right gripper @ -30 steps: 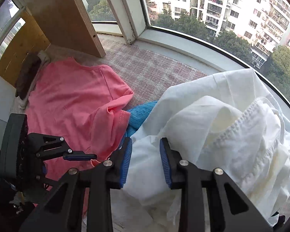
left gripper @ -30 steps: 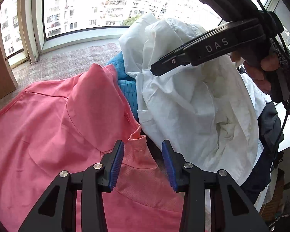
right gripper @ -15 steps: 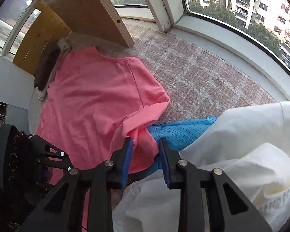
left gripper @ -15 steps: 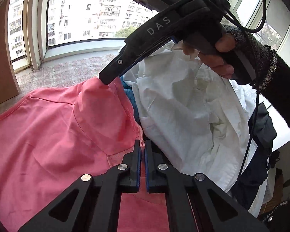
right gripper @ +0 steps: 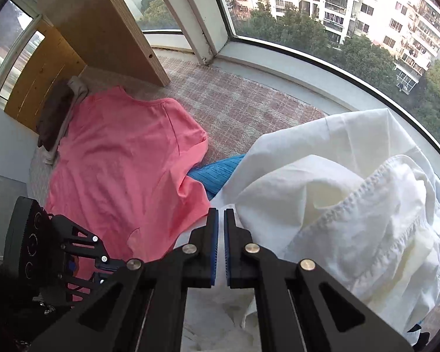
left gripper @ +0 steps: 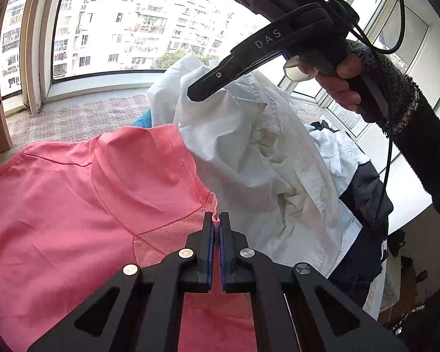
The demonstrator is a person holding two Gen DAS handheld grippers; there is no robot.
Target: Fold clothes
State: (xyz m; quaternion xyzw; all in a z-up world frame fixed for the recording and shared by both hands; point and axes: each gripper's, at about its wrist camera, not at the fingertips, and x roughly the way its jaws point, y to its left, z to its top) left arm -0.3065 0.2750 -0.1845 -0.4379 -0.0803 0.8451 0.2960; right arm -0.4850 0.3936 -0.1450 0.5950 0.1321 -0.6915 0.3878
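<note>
A pink shirt (left gripper: 73, 205) lies spread on the woven mat, and the right wrist view also shows this pink shirt (right gripper: 126, 161). My left gripper (left gripper: 216, 220) is shut on its edge, beside the mesh panel, with pink cloth between the pads. A crumpled white shirt (left gripper: 249, 161) is heaped to the right, overlapping the pink one. My right gripper (left gripper: 196, 94) hangs in the air above that pile, held by a person's hand (left gripper: 337, 88). Its jaws (right gripper: 221, 214) stand nearly together with nothing visible between them, over the white shirt (right gripper: 337, 205).
A blue ribbed garment (right gripper: 217, 173) pokes out between the pink and white shirts. Dark clothing (left gripper: 366, 205) hangs at the pile's right side. A wooden board (right gripper: 102, 29) and a dark bundle (right gripper: 55, 114) sit at the mat's far left. Curved windows ring the mat (right gripper: 234, 102).
My left gripper went from open to shut on the pink shirt's edge. The right gripper closed and rose back over the white pile.
</note>
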